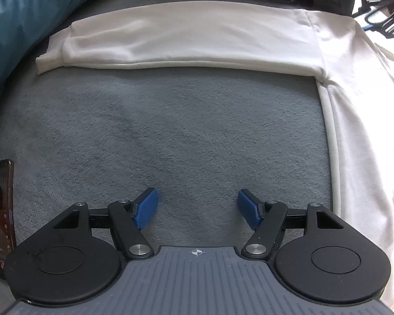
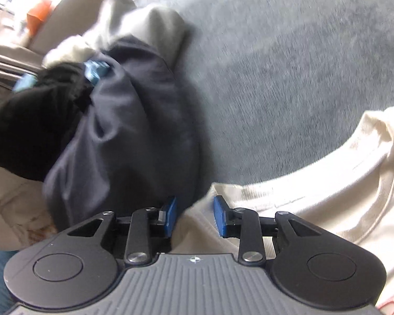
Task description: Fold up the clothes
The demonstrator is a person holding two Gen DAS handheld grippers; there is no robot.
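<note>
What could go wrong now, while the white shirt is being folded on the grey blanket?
1. The left gripper hangs open over bare grey blanket, away from the sleeve; closing here would pinch the blanket.
2. The right gripper is open at the white shirt edge, next to the dark garment, and might catch both.
3. The phone lies near the left gripper and could be knocked.

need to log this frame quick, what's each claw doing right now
Left claw: open, holding nothing, above bare grey blanket.
Right claw: open, nothing gripped, over the edge of the cream shirt.
</note>
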